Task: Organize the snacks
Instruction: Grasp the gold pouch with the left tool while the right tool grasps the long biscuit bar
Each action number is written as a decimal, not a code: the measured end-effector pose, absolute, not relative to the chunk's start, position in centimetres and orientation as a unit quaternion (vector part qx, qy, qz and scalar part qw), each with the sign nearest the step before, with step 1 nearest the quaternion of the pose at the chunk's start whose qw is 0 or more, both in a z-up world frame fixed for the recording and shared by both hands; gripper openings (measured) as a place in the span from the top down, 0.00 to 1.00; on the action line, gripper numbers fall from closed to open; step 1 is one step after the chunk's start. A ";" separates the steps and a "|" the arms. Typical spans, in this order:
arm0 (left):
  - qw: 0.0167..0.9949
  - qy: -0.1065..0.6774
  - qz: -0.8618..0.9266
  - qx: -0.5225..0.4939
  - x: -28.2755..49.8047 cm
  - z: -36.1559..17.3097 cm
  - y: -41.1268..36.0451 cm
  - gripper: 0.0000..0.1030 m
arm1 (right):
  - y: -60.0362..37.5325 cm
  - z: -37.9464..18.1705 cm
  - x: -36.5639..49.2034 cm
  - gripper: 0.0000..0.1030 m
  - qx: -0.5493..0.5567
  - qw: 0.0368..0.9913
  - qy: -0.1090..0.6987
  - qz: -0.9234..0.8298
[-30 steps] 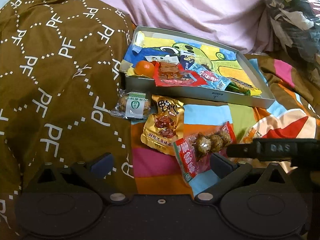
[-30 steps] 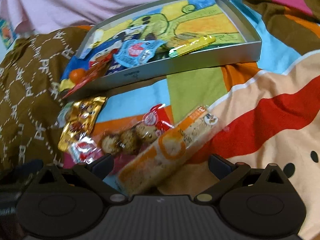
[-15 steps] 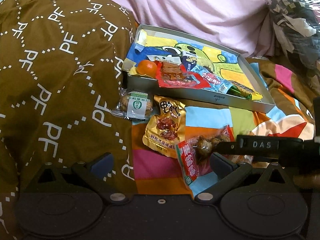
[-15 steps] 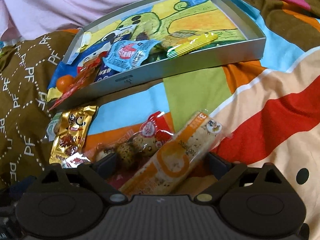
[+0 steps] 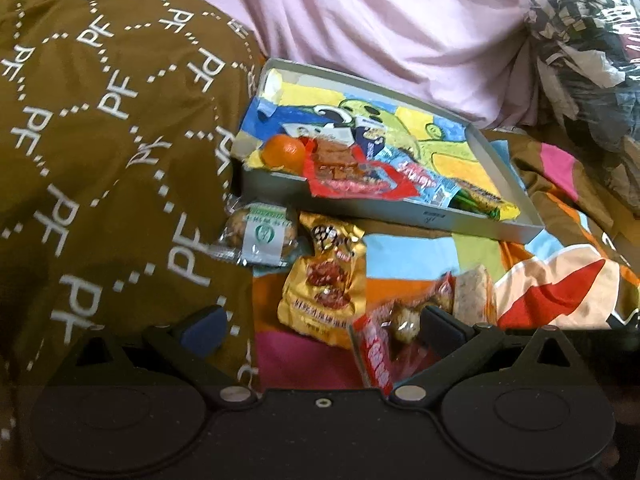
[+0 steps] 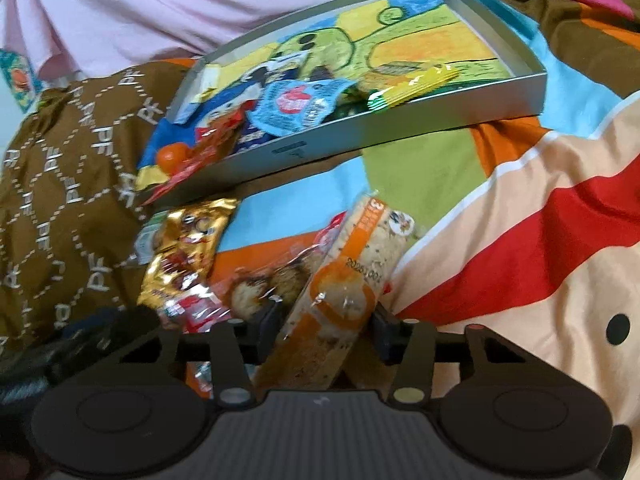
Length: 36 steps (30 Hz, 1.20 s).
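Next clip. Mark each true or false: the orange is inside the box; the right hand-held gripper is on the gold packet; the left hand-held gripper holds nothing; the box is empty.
1. The orange lies inside the box. True.
2. The right hand-held gripper grips the gold packet. False: its jaws have just been closing on the orange-wrapped cracker bar.
3. The left hand-held gripper holds nothing. True.
4. The box is empty. False: several snacks lie in it.

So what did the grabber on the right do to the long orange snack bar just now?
The right gripper has just been closing its jaws around the long orange-wrapped cereal bar, which now sits pinched between the fingers. The left gripper stayed open. The grey cardboard box, gold foil snack packet and round orange fruit did not move.
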<state>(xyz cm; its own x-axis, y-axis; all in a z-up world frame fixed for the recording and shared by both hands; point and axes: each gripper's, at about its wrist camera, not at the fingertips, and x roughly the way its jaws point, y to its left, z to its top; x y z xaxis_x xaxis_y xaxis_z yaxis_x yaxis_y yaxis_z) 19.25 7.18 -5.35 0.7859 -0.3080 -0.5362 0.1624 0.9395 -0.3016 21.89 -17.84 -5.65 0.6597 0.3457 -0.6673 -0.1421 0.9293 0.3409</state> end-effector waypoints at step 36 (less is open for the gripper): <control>0.893 0.320 -0.253 -0.190 25.3 -5.4 7.2 0.17 | -16.1 -6.0 18.8 0.53 0.058 0.905 0.381 0.183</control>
<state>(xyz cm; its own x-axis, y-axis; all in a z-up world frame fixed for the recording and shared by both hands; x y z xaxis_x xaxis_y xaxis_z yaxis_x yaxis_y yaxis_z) 25.25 7.21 -5.41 0.6670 -0.5732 -0.4760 0.3293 0.7999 -0.5018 18.78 -16.06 -6.00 0.6432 0.3752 -0.6674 -0.2870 0.9263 0.2441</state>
